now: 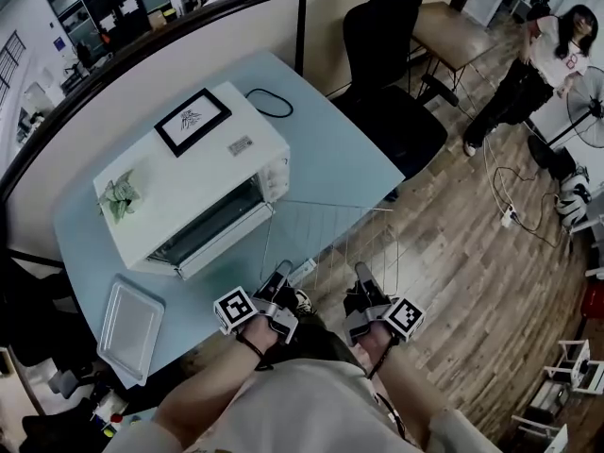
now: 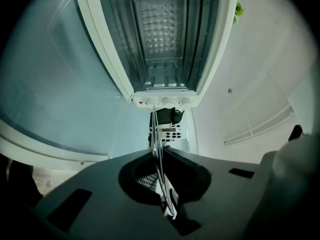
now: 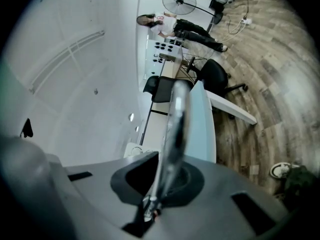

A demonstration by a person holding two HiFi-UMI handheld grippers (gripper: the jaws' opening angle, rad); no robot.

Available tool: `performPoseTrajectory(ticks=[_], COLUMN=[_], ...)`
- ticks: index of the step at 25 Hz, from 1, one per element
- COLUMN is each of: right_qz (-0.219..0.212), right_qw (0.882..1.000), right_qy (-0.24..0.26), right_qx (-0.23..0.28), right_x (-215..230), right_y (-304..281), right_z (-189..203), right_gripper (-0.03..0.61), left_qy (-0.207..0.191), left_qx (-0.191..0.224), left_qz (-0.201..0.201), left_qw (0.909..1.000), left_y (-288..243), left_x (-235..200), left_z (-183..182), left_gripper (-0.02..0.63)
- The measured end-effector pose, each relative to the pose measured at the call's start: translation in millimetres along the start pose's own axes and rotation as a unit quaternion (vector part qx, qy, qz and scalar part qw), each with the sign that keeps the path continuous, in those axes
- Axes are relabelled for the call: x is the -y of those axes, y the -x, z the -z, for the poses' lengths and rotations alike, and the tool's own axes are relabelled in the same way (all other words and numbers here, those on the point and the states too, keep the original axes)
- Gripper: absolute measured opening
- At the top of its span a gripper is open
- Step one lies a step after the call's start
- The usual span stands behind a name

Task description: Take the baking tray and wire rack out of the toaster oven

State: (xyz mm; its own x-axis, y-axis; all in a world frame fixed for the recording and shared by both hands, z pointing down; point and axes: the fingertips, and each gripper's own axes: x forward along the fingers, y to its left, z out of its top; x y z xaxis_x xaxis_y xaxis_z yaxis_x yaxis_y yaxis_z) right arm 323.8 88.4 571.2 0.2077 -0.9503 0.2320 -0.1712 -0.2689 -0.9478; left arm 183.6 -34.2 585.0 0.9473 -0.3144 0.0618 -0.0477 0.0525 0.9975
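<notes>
The white toaster oven (image 1: 193, 173) stands on the light blue table (image 1: 330, 149) with its door down, and its inside (image 2: 162, 39) looks bare. I hold the wire rack (image 1: 326, 229) level in the air between the oven and my body, clear of the oven mouth. My left gripper (image 1: 283, 272) is shut on the rack's near left edge, where the wire (image 2: 157, 134) runs between the jaws. My right gripper (image 1: 361, 276) is shut on the near right edge, its wire (image 3: 175, 119) seen edge-on. The silver baking tray (image 1: 130, 327) lies on the table, left of the oven's front.
A framed picture (image 1: 192, 121) and a green object (image 1: 120, 196) sit on the oven top. A black cable (image 1: 271, 102) loops behind it. A black office chair (image 1: 387, 83) stands past the table, and a person (image 1: 538, 64) beside a fan (image 1: 590, 92) at the far right.
</notes>
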Motion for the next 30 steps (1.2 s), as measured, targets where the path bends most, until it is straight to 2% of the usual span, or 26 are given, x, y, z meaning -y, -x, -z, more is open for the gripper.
performPoseTrajectory(ticks=[7,15,26,30], right_qz=[0.011,0.029,0.058,0.063], right_qw=[1.000,1.000,0.998,0.998], right_qy=[0.001,0.001,-0.004,0.019], right_qx=[0.007,0.003,-0.004,-0.004], right_x=[25.1,56.5,95.3,99.2], right_y=[-21.9,-62.3,-111.4,-128.7], right_z=[-28.5,-53.5,-79.1,-93.0], right_gripper=[0.023,0.026,0.018,0.025], left_qy=[-0.014,-0.026,-0.036,-0.050], left_qx=[-0.028,-0.049,-0.069,-0.087], left_qz=[-0.067,-0.118,-0.150,-0.156], left_qw=[0.9973,0.9915,0.9856,0.9827], left_y=[-38.3,-79.7,-120.0,-137.2], left_x=[-30.8,-56.0,-82.2,-86.2], left_z=[2.0,-8.3,-18.8,-22.8], left_gripper=[0.009,0.009,0.009,0.018])
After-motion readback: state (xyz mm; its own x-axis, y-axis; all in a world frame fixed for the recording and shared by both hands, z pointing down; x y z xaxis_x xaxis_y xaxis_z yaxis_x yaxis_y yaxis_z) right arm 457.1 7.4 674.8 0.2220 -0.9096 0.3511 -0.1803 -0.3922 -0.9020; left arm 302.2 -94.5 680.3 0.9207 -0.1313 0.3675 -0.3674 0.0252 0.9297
